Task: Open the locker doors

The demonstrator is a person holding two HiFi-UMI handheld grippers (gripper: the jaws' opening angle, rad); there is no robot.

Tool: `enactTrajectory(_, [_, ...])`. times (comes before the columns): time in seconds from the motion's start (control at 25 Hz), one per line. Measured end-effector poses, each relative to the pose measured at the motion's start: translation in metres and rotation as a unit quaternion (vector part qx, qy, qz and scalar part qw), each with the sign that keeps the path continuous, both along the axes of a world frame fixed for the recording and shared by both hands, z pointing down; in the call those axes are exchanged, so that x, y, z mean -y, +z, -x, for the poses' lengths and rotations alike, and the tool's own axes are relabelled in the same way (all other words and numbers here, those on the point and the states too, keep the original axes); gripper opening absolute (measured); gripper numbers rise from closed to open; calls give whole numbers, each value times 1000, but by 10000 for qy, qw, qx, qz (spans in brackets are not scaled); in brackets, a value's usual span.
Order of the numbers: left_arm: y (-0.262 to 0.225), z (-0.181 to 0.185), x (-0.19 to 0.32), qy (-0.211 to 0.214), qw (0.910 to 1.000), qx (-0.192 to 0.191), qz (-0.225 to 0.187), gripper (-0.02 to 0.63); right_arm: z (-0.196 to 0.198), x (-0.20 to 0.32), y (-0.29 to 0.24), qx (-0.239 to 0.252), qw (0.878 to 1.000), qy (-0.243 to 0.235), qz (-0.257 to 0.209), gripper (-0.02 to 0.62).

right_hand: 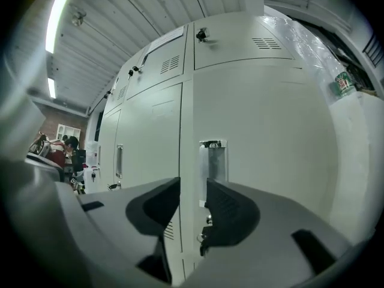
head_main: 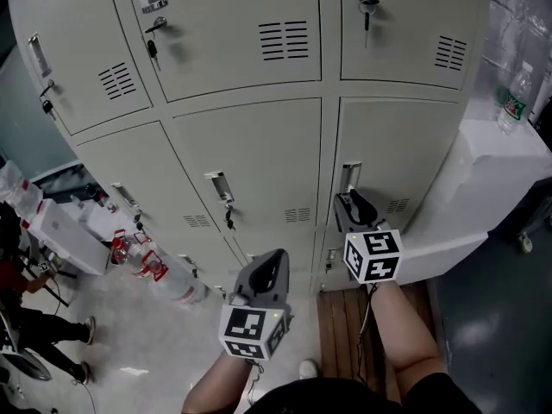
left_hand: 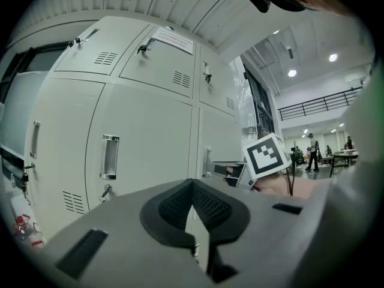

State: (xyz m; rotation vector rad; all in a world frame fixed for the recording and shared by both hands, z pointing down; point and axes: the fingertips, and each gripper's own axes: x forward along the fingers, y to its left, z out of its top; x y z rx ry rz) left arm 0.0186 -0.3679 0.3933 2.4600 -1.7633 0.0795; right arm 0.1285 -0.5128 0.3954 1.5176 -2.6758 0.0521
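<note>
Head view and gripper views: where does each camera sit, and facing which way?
Head view: on the head, looking down at the lockers; left claw, right claw, forearms.
Left gripper view: on its claw, facing the middle handle; shut jaws.
Right gripper view: on its claw, facing the right handle; open jaws.
Both gripper views share the right handle.

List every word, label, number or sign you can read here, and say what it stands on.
No text here can be read.
Paper notice on an upper locker door: print too small to read.
Green label on the water bottle: blurred.
Square markers on the cubes: patterns only, no words.
</note>
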Motion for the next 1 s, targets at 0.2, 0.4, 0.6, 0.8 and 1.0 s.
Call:
enactTrajectory(0.2, [7, -1, 12, -82, 9999, 37, 100, 0, 5, 20, 0, -227, 9995, 97, -186, 146])
enactTrajectory(0.4, [11, 0, 24, -136, 9998, 11, 124, 0, 7, 33, -3, -444, 9976, 318, -423, 164])
enactTrajectory(0.6, [12, 1, 31, -178, 9997, -51, 127, 0, 11, 38, -4, -509, 9963, 467, -510, 163])
enactTrajectory(0.8, [13, 4, 30, -228, 9997, -45, 118, 0, 13, 43, -2, -641, 9949, 581, -522, 120])
enactTrajectory(1.0, [9, 9, 25, -244, 9996, -39, 111, 0, 12, 44, -1, -594, 9953, 628, -444, 112])
